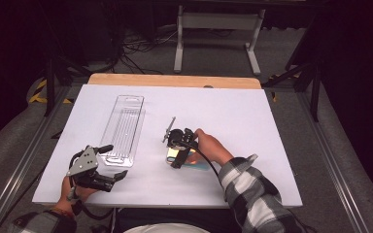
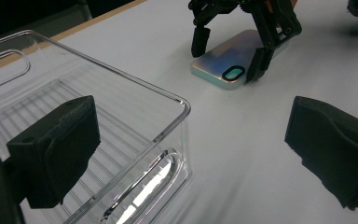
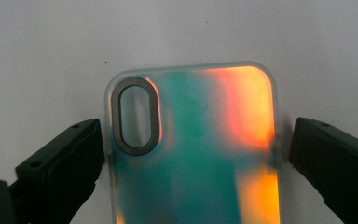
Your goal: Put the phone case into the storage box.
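The right gripper (image 3: 191, 154) has its jaws spread to either side of the phone case (image 3: 193, 149), one pad close against the edge by the oval camera cut-out, the other just off the opposite long edge; from the right gripper view I would call them parted and not yet pinching, though the gap on the cut-out side is too slim to be sure of. The case lies flat on the white bench (image 1: 233, 116), its back shimmering teal and orange, a little right of the middle and near the person's side. Seen from the left gripper view, the same gripper stands over the case (image 2: 233, 58) with its fingertips down at the two long edges. The left gripper (image 1: 99, 172) rests low at the front left of the bench, its jaws wide apart and holding nothing, with one pad just beside the near corner of the clear plastic tray (image 1: 124, 128), which lies lengthwise toward the far edge and well apart from the case. To my eye the step in hand is the grasp on the case. What it needs next is an even squeeze across the width, low enough to catch the thin rim, then a clean lift; the tray looks the likely place for it, and the free gripper may steady it.
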Tool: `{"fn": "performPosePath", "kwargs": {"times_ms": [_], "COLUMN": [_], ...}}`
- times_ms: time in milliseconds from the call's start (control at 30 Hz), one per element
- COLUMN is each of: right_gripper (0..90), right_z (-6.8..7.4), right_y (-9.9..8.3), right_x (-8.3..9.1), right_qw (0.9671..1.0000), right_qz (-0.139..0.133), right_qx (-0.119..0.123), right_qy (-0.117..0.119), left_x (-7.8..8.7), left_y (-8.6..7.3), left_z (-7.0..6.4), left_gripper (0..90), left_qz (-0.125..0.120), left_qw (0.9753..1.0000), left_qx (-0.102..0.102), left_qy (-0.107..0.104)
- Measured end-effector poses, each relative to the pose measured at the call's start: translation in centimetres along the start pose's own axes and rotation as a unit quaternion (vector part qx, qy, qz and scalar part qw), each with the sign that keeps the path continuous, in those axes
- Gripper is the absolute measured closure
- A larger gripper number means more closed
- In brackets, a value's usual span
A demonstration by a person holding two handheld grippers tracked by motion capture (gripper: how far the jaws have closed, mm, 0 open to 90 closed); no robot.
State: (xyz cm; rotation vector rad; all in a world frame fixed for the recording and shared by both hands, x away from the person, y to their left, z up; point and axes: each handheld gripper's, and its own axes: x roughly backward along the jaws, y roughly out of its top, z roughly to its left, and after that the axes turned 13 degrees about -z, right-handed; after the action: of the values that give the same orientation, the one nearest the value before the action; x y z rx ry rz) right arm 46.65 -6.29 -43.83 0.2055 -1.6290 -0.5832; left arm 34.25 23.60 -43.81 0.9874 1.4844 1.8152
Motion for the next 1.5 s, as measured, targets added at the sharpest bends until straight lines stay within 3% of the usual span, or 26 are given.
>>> {"fn": "performPosePath", "kwargs": {"times_ms": [33,233,400,600,900,1000,1067,1133,1267,1333,1400,1500], "right_gripper": [2.9,5.0,16.3,17.1,17.5,17.6,17.7,17.7,17.8,17.8,17.8,17.9], "right_z": [0.1,0.0,0.1,0.3,0.5,0.4,0.5,0.4,0.5,0.5,0.7,0.6], "right_y": [0.0,0.5,0.8,1.1,0.9,0.9,0.5,0.1,-1.1,-1.4,-2.6,-3.4], "right_x": [0.0,-0.1,0.2,0.2,0.5,1.0,2.5,3.5,5.1,5.5,6.7,7.5], "right_qw": [0.9999,0.9997,0.9994,0.9989,0.9992,0.9997,0.9992,0.9981,0.9937,0.9928,0.9890,0.9857], "right_qz": [0.005,0.021,0.020,0.036,0.024,0.005,-0.040,-0.062,-0.109,-0.117,-0.143,-0.161], "right_qx": [-0.011,0.007,0.022,0.019,0.026,0.022,0.003,-0.006,-0.008,-0.006,-0.014,-0.022], "right_qy": [0.003,0.009,0.020,0.022,0.016,0.013,0.001,-0.001,-0.024,-0.027,-0.036,-0.045], "left_x": [0.0,-0.2,-0.3,-0.2,-0.2,-0.2,-0.1,-0.2,-0.2,-0.2,-0.3,-0.4], "left_y": [0.0,0.0,0.0,-0.1,0.0,0.0,0.0,0.0,0.1,0.1,0.1,0.1], "left_z": [0.0,-0.1,-0.1,0.0,-0.1,-0.1,-0.1,0.0,-0.1,-0.1,-0.1,-0.1], "left_gripper": [3.8,3.8,3.9,3.8,3.9,3.9,3.8,3.9,3.9,3.9,3.9,3.9], "left_qz": [0.000,0.001,0.003,0.002,-0.001,-0.002,-0.002,0.001,-0.001,-0.001,0.002,0.000], "left_qw": [1.0000,1.0000,1.0000,1.0000,1.0000,1.0000,1.0000,1.0000,1.0000,1.0000,1.0000,1.0000], "left_qx": [0.001,0.000,-0.001,-0.001,0.004,0.005,0.006,0.006,0.004,0.005,0.006,0.005], "left_qy": [0.000,-0.001,-0.003,0.001,-0.002,-0.002,-0.001,-0.002,0.000,0.000,-0.002,0.001]}}
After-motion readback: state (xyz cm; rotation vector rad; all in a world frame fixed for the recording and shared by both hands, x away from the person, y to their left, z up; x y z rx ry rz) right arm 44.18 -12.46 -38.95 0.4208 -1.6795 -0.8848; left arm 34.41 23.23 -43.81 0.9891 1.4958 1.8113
